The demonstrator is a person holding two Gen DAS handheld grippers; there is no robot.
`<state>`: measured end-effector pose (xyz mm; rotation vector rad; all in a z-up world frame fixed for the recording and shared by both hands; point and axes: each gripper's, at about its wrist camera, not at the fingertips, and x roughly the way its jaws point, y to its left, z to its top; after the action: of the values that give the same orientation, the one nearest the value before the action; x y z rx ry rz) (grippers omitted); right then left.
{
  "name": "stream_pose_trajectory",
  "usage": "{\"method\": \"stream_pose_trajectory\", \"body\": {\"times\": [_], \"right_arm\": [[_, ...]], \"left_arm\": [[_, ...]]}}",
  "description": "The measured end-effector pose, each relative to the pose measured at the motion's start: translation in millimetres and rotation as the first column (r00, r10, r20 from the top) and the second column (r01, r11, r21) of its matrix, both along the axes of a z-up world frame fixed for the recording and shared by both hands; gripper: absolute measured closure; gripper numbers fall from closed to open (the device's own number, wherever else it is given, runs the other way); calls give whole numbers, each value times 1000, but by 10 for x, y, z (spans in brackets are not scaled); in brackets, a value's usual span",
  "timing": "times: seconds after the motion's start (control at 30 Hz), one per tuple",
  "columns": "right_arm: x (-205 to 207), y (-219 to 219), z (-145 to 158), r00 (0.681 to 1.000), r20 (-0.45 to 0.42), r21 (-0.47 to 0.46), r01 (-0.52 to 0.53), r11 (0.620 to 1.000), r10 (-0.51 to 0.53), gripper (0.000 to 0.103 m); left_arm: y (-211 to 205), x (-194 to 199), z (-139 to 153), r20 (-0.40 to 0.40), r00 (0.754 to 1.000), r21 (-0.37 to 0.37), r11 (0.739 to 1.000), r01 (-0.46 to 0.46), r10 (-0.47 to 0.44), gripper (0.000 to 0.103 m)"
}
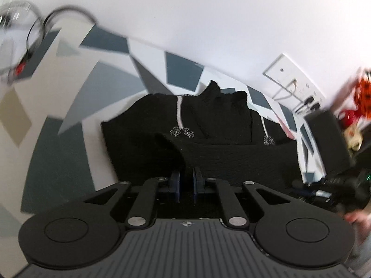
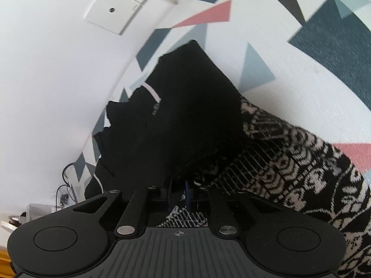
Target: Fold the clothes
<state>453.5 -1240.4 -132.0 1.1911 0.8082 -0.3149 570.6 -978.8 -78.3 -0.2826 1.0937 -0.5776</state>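
Fingers on the left gripper (image 1: 186, 173) are nearly closed, pinching the dark hem of the black knit sweater (image 1: 208, 127) at lower center of the left wrist view. Right gripper (image 2: 178, 192) fingers likewise clamp the sweater's edge at lower center. Sweater lies on the geometric-print surface (image 1: 58, 120); its black-and-white patterned part (image 2: 301, 162) runs to lower right in the right wrist view. White drawstring (image 1: 179, 111) sits mid-frame.

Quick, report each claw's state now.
Left claw: shut on the black knit sweater.
Right claw: shut on the same sweater's black-and-white patterned part.
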Motion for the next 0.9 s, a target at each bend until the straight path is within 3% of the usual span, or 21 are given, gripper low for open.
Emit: {"method": "stream_pose_trajectory", "body": {"times": [0.07, 0.13, 0.23, 0.37, 0.43, 0.5, 0.63, 0.8, 0.9], "right_arm": [[3, 11, -19, 1000, -15, 2, -9, 1000, 9, 91], [0, 24, -47, 999, -30, 7, -16, 1000, 16, 91], [-30, 48, -79, 999, -36, 16, -16, 1000, 17, 90], [-57, 64, -105, 999, -44, 20, -16, 1000, 17, 88], [-50, 38, -94, 999, -43, 14, -28, 999, 29, 85], [-34, 53, -34, 998, -38, -9, -58, 998, 57, 81], [77, 177, 219, 983, -43, -139, -180, 974, 176, 76], [395, 347, 427, 957, -19, -210, -286, 935, 289, 67], [650, 484, 479, 937, -14, -214, -343, 915, 348, 67]], "left_arm": [[5, 44, -75, -20, 1000, 58, 998, -21, 22, 89], [-18, 59, -145, -8, 999, 138, 990, -34, 36, 78], [-43, 21, -187, -1, 1000, 72, 997, -11, 12, 59], [-285, -53, -119, 80, 996, 122, 992, 38, -48, 55], [-407, -90, -85, 119, 990, 148, 987, 61, -79, 46], [-543, -184, -25, 181, 974, 197, 975, 104, -140, 42], [-844, -444, 13, 279, 909, 327, 920, 214, -311, 42], [-966, -542, -74, 279, 895, 345, 906, 245, -348, 42], [-975, -588, -95, 289, 889, 357, 902, 244, -355, 42]]}}
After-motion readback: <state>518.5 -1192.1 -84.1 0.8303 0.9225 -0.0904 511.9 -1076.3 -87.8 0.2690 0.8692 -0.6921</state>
